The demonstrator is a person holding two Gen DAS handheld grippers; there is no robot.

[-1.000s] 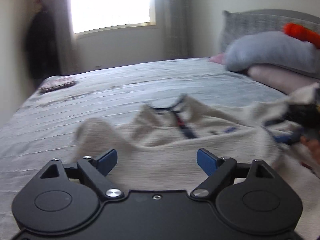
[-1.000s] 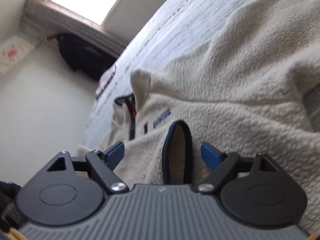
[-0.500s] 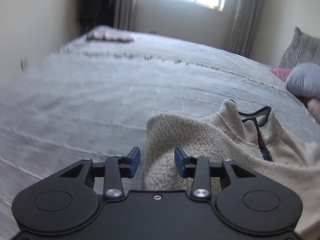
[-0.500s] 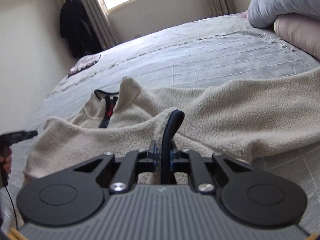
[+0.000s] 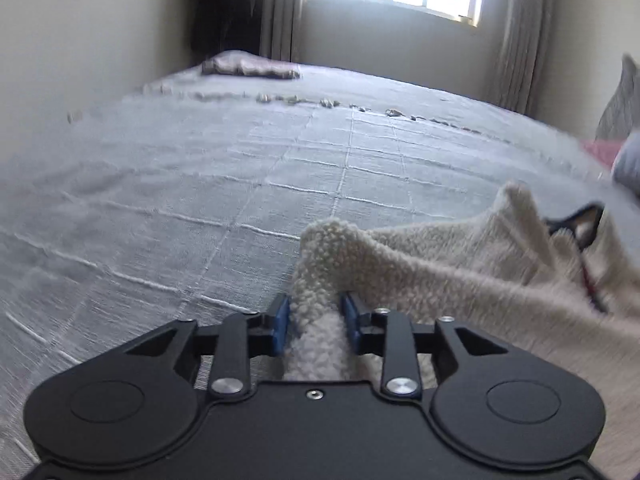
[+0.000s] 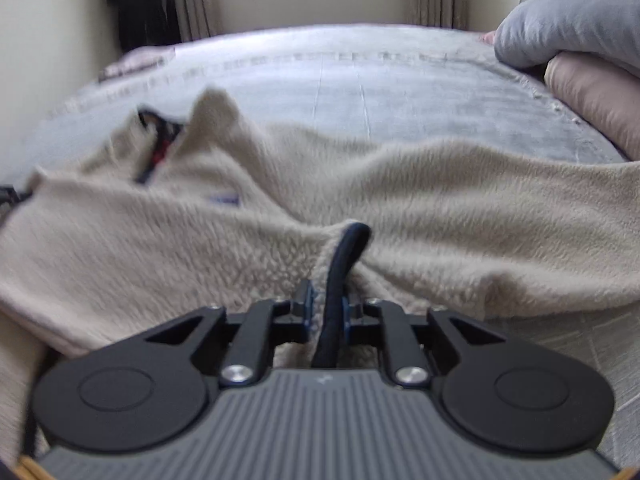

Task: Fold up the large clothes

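Note:
A cream fleece pullover (image 6: 400,200) with navy trim lies spread across the grey bed. Its collar and zip (image 6: 158,148) point away from me at the left. My right gripper (image 6: 326,304) is shut on the navy-edged hem (image 6: 344,256) of the fleece. My left gripper (image 5: 314,312) is shut on a bunched corner of the same fleece (image 5: 440,256), which trails off to the right toward the collar (image 5: 580,224). Both hold the cloth low over the bed.
The grey quilted bedspread (image 5: 240,168) stretches to the window wall. A folded dark cloth (image 5: 248,68) lies at the far corner. A grey pillow (image 6: 568,28) and a pink pillow (image 6: 600,96) sit at the right. A dark garment (image 6: 140,4) hangs by the curtain.
My left gripper went from open beside the fleece to shut on its corner. My right gripper closed on the navy hem earlier and still holds it; the fleece is pulled flatter.

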